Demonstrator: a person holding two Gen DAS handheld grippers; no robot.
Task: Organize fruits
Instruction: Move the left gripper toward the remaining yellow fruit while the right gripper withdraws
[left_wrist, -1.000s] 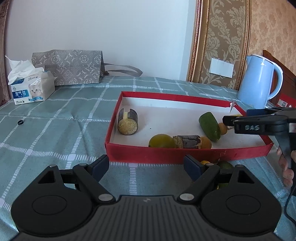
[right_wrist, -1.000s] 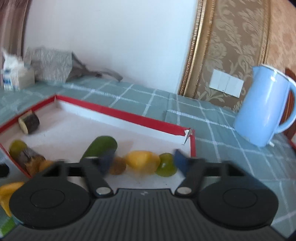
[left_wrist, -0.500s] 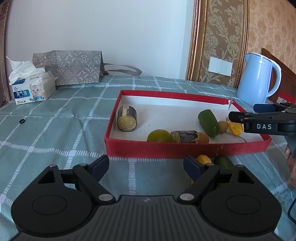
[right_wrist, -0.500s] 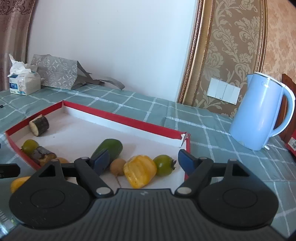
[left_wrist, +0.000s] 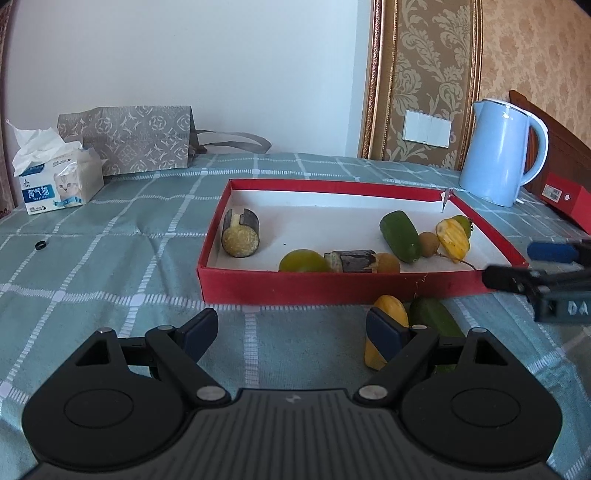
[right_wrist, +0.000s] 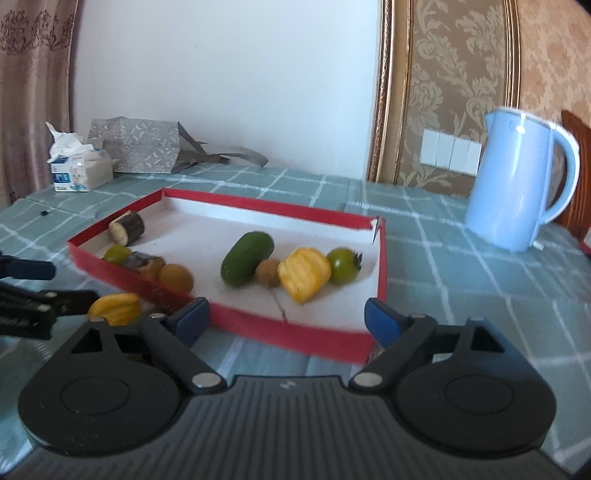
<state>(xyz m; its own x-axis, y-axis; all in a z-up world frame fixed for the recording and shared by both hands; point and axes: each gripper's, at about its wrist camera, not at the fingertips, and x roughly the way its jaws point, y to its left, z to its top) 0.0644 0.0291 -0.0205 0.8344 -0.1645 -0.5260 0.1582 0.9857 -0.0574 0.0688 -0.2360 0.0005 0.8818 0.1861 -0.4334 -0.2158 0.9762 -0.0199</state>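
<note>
While left gripper (left_wrist: 291, 330) fingers gape empty, right gripper (right_wrist: 287, 317) fingers, blurred, seemingly widen empty.

In front of me the red box (left_wrist: 332, 286) lies flat on the table, holding a corn-like stub (left_wrist: 240, 238), a green round fruit (left_wrist: 303, 261), a dark stub (left_wrist: 351, 261), a brown ball (left_wrist: 388, 263), a green oblong fruit (left_wrist: 399, 236), a small longan (left_wrist: 428, 244), a yellow lumpy piece (left_wrist: 452, 239) and a green tomato (right_wrist: 343, 266). Outside its near wall lie a yellow piece (left_wrist: 386, 314) and a green fruit (left_wrist: 434, 317), side by side.
</note>
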